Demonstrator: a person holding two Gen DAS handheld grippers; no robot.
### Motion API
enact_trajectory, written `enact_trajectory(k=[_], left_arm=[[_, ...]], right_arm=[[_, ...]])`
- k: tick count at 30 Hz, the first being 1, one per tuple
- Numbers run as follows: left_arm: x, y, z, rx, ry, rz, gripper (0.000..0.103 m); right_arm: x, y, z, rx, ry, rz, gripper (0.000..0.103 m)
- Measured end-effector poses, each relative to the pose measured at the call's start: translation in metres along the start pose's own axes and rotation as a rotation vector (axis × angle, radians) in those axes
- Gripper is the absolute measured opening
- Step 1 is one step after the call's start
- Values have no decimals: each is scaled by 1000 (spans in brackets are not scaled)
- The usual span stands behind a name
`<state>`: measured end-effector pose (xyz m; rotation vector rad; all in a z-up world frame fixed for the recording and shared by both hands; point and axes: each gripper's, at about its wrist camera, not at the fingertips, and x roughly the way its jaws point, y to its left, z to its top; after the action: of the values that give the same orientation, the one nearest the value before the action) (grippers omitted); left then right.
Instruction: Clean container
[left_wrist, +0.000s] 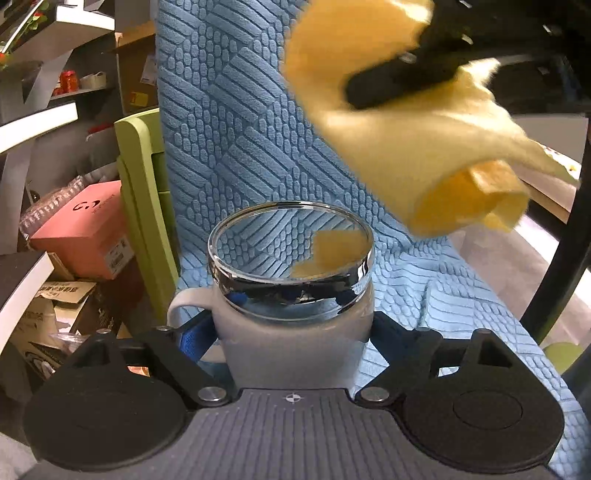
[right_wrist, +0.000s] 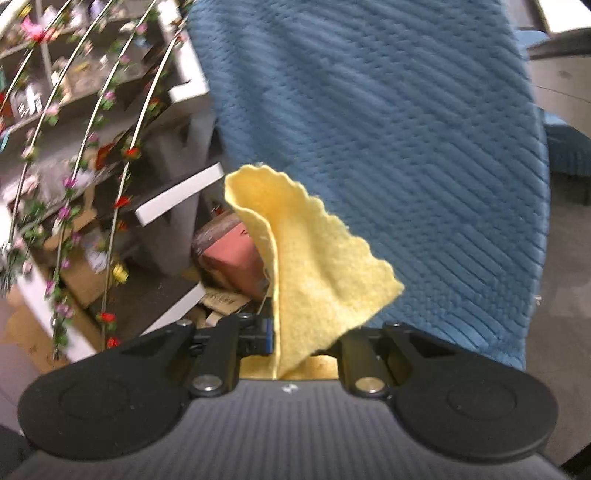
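Observation:
My left gripper (left_wrist: 291, 332) is shut on a white mug (left_wrist: 295, 332) with a handle on its left and a shiny glass-and-chrome lid (left_wrist: 290, 245), held upright above the blue cloth. My right gripper (left_wrist: 391, 85) hangs above and to the right of the mug, shut on a yellow cleaning cloth (left_wrist: 413, 147) that droops toward the lid without touching it. The cloth is mirrored in the lid. In the right wrist view the right gripper (right_wrist: 291, 343) pinches the same yellow cloth (right_wrist: 314, 277), which stands up folded between the jaws. The mug is not in that view.
A textured blue cloth (left_wrist: 240, 129) covers the surface and backrest behind the mug; it also fills the right wrist view (right_wrist: 388, 129). A green stool (left_wrist: 144, 192), a pink box (left_wrist: 88, 229), cardboard and shelves stand left. A flower-wrapped wire rack (right_wrist: 74, 166) stands left.

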<state>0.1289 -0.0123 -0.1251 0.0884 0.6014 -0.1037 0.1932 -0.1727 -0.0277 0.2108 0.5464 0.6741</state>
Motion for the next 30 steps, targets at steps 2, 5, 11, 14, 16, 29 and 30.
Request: enact_trajectory(k=[2, 5, 11, 14, 16, 29, 30], left_arm=[[0, 0, 0, 2, -2, -5, 90], [0, 1, -1, 5, -5, -14, 90], [2, 4, -1, 7, -9, -29, 90], [3, 6, -1, 8, -8, -38, 91], [3, 6, -1, 12, -7, -43, 91], [6, 9, 0, 1, -6, -53, 91], [6, 9, 0, 2, -5, -54, 91]], right_arm=[[10, 12, 3, -72, 30, 12, 16], [27, 20, -1, -121, 85, 25, 16], [53, 21, -13, -149, 142, 38, 15], [56, 23, -13, -137, 149, 67, 16], [56, 27, -15, -138, 161, 94, 16], [59, 34, -11, -168, 187, 47, 16], [60, 35, -11, -171, 193, 62, 16]])
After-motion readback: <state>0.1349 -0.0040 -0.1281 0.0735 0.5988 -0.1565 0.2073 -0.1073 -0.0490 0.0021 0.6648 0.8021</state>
